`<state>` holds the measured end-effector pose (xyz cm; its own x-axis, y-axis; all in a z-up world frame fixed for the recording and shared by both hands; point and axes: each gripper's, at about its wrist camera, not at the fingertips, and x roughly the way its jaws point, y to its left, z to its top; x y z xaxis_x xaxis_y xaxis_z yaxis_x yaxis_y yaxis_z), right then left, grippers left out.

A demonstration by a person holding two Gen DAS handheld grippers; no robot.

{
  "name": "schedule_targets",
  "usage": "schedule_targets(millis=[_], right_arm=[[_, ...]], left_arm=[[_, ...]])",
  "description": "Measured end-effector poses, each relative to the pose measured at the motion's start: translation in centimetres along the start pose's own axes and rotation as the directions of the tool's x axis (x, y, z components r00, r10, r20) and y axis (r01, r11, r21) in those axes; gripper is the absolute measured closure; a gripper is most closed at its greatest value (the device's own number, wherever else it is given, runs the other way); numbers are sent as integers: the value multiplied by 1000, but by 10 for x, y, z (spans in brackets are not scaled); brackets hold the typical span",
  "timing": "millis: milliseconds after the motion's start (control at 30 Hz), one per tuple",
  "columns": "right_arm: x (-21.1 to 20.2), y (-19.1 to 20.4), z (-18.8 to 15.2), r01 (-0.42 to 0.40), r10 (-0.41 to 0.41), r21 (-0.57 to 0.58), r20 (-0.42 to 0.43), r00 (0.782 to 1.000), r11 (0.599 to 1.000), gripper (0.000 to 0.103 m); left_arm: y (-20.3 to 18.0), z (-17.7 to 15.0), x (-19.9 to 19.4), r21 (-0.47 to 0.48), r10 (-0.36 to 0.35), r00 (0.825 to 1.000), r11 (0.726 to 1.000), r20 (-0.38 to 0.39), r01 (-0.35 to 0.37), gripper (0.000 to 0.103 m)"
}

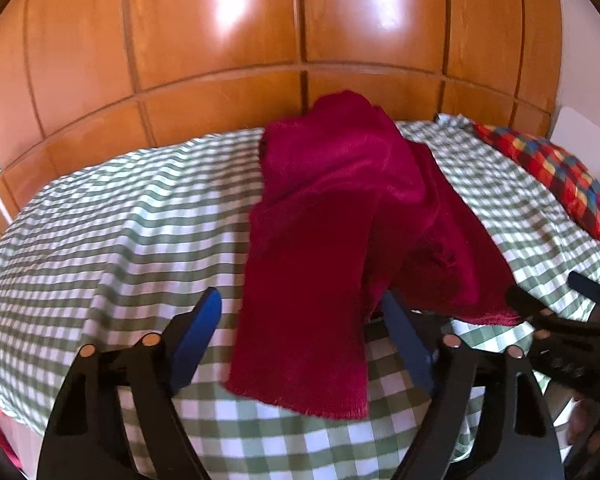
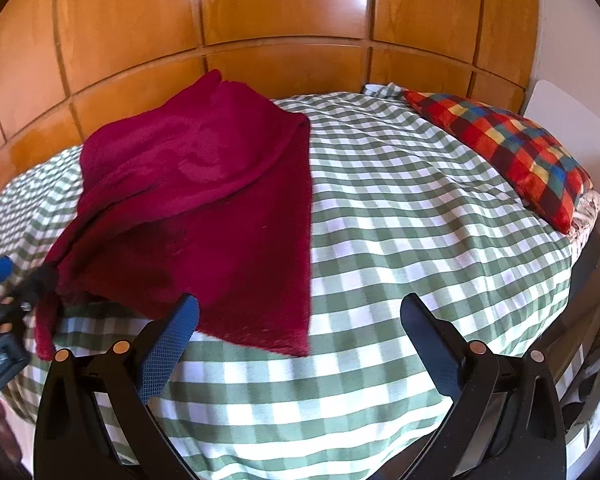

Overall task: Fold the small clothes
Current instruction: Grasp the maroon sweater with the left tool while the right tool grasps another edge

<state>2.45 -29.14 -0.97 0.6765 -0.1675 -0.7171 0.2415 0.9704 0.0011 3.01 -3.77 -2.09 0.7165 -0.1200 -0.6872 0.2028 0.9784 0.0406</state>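
1. Risk: the half-doubled crimson cloth (image 1: 320,208) may slide or bunch on the checked bedcover (image 2: 400,208) if only one layer is pinched.
2. Left gripper (image 1: 300,320): jaws are seen apart, the cloth's near flap lying between them, unpressed.
3. Right gripper (image 2: 300,320): jaws are seen apart, empty; the cloth's hem lies just beside its left finger.

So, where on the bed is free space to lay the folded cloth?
Free: the checked sheet between the red cloth and the plaid pillow, and the stretch left of the cloth. Crowded: the near edge by both tongs.
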Motion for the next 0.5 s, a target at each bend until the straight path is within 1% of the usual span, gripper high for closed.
schedule_targets(millis=[67, 100, 167, 200, 233, 267, 300, 333, 367, 400, 433, 467, 500], right_arm=[[1, -7, 3, 1, -1, 14, -4, 1000, 1000, 3], [3, -10, 5, -5, 5, 22, -9, 1000, 1000, 3], [5, -15, 11, -25, 26, 37, -18, 1000, 999, 3], [6, -16, 13, -40, 41, 36, -16, 999, 999, 3], [6, -16, 17, -61, 62, 27, -11, 998, 998, 3], [6, -15, 20, -77, 77, 21, -8, 997, 997, 3], [7, -15, 24, -98, 98, 17, -5, 995, 995, 3], [9, -15, 29, -128, 128, 17, -7, 992, 992, 4], [12, -16, 34, -155, 155, 22, -15, 988, 988, 5], [15, -16, 39, -179, 179, 29, -23, 983, 983, 8], [20, -16, 45, -198, 199, 34, -30, 979, 980, 9], [23, -15, 51, -206, 208, 33, -32, 978, 978, 11], [28, -14, 56, -214, 215, 33, -39, 976, 976, 18]], left_arm=[[-3, 0, 9, 15, -14, 1000, 1000, -19, 14, 25], [-4, 0, 13, 25, -19, 1000, 999, -21, 20, 32], [-5, -2, 21, 45, -44, 998, 998, -44, 46, 58], [-3, -2, 24, 38, -85, 994, 995, -65, 87, 79], [0, -1, 24, 24, -110, 991, 993, -74, 112, 80], [7, 2, 21, -7, -142, 988, 990, -65, 142, 81], [18, 8, 15, -54, -203, 978, 978, -49, 200, 83], [28, 14, 7, -95, -270, 962, 959, -26, 267, 83], [36, 19, 0, -121, -312, 950, 943, -1, 309, 84], [49, 26, -9, -149, -342, 939, 927, 42, 344, 93], [62, 35, -17, -172, -342, 936, 921, 79, 351, 103], [74, 41, -20, -193, -331, 938, 919, 101, 345, 103], [87, 48, -21, -218, -315, 941, 917, 119, 335, 103]])
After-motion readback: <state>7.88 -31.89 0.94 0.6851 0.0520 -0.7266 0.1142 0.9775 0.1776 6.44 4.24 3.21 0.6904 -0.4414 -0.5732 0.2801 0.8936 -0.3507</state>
